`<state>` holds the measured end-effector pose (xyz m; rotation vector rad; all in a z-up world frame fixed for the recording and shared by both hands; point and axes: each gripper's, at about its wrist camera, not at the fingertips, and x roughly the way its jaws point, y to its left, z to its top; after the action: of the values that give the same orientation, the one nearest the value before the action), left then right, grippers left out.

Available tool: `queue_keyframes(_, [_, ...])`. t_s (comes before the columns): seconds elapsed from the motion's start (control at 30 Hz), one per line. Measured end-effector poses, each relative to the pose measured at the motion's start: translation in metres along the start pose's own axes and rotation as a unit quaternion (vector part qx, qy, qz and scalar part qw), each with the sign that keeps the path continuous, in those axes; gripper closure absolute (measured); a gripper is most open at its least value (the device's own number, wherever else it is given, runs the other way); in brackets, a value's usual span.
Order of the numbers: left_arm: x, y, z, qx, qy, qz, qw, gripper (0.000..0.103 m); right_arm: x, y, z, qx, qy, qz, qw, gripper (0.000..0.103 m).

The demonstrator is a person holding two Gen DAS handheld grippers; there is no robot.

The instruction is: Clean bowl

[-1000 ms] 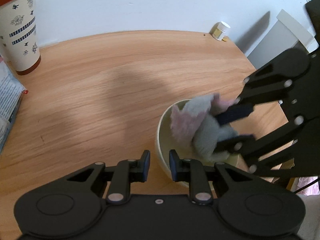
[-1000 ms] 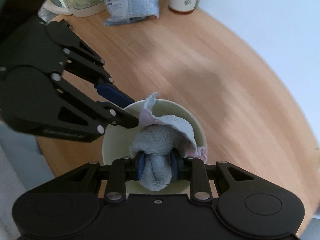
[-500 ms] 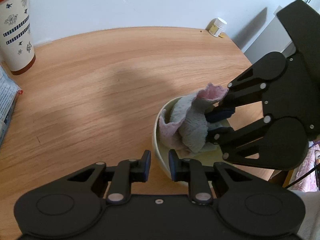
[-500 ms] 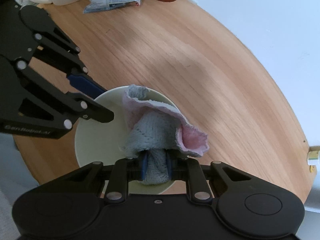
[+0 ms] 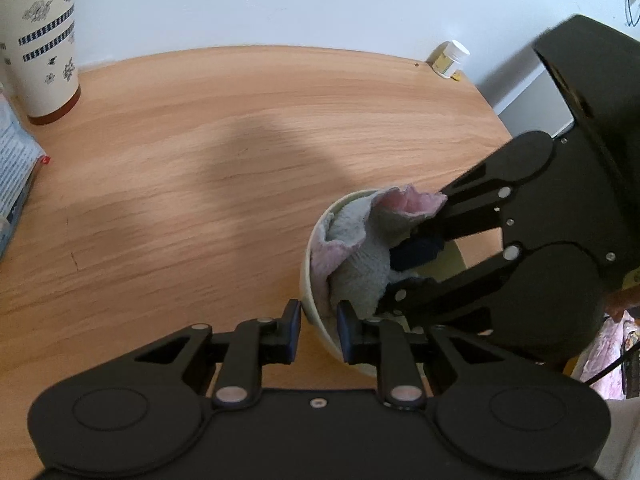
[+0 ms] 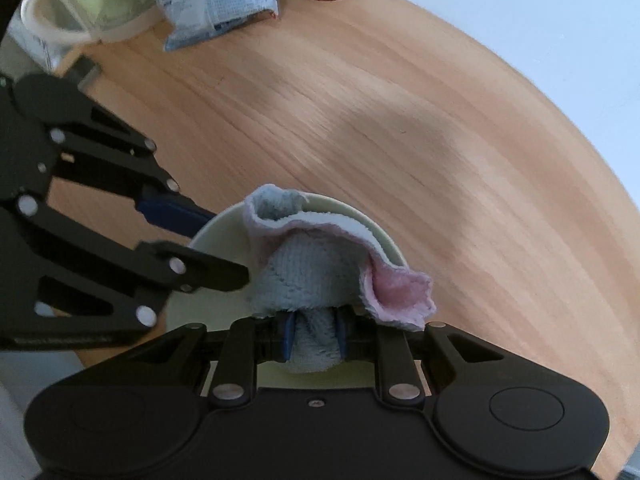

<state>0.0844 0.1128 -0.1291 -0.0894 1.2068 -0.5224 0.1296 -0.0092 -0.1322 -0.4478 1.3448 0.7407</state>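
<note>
Left gripper (image 5: 318, 330) clamping bowl (image 5: 316, 280) wall at the near rim, one pad outside, one inside, steadying it. Right gripper (image 6: 314, 338) pinching grey-and-pink cloth (image 6: 312, 272) tight between blue pads, jaws nearly together on the bunched towel, pointing steeply down into the bowl (image 6: 224, 236). Cloth filling most of the bowl interior, pink flap spilling over the rim toward 3 o'clock in the right wrist view. Bowl sitting on wooden table (image 5: 200, 160) near its front edge, at 5 o'clock of the left wrist view. Further out: patterned cup (image 5: 44, 40) at 10 o'clock, printed packet (image 6: 216, 4) at 11 o'clock of the right view, small white-capped jar (image 5: 448, 58) at 1 o'clock against the wall. Step looking like wiping the inside, mid-scrub. Next move probably calling for sweeping the cloth round the inner wall while holding the rim firm, keeping downward pressure modest so the bowl is not tipping off the edge.
</note>
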Motion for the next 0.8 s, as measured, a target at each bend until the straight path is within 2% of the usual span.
queue_keyframes(0.17, [0.003,0.0,0.0,-0.01,0.0,0.0,1.0,0.084,-0.019,-0.004,-0.008,0.016,-0.019,0.021,0.999,0.08])
queue_keyframes(0.37, [0.005,-0.001,0.001,-0.011,0.0,-0.001,0.9999,0.084,-0.058,0.001,-0.019,-0.009,-0.026,-0.002,1.0,0.08])
queue_keyframes(0.5, [0.005,-0.003,0.003,-0.009,-0.003,0.0,1.0,0.084,-0.07,-0.003,-0.019,-0.034,-0.006,-0.026,0.999,0.08])
queue_keyframes(0.63, [0.005,-0.003,0.001,0.004,-0.004,0.011,0.9999,0.084,-0.059,0.005,-0.012,-0.09,0.038,-0.025,0.995,0.08])
queue_keyframes(0.8, [0.007,-0.005,0.003,0.003,-0.006,0.016,0.9998,0.085,-0.039,0.01,-0.003,-0.13,0.075,-0.011,0.989,0.08])
